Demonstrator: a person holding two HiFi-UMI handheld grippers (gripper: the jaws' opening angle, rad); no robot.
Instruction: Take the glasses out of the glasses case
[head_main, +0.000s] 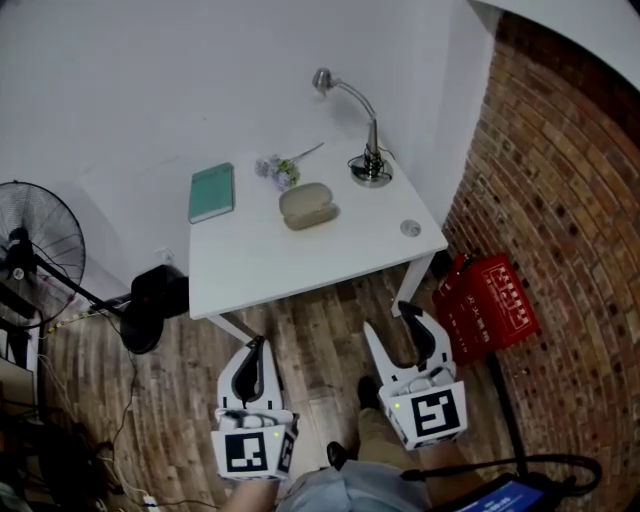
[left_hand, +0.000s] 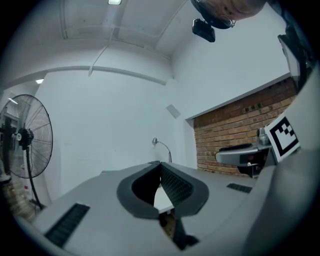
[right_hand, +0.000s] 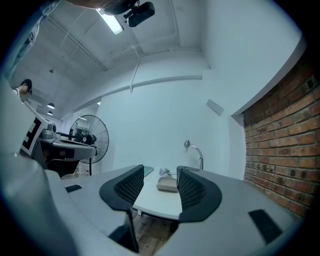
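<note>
right claw (head_main: 392, 320) spread wide, glasses case (head_main: 307, 207) well ahead

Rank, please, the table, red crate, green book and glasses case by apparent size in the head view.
1. table
2. red crate, though it sits lower, on the floor
3. green book
4. glasses case, only slightly smaller than the book

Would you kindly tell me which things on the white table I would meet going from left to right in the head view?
Teal notebook → glasses case → desk lamp's base → small round disc. The flower sprig overlaps the case from behind, so I left it out.
</note>
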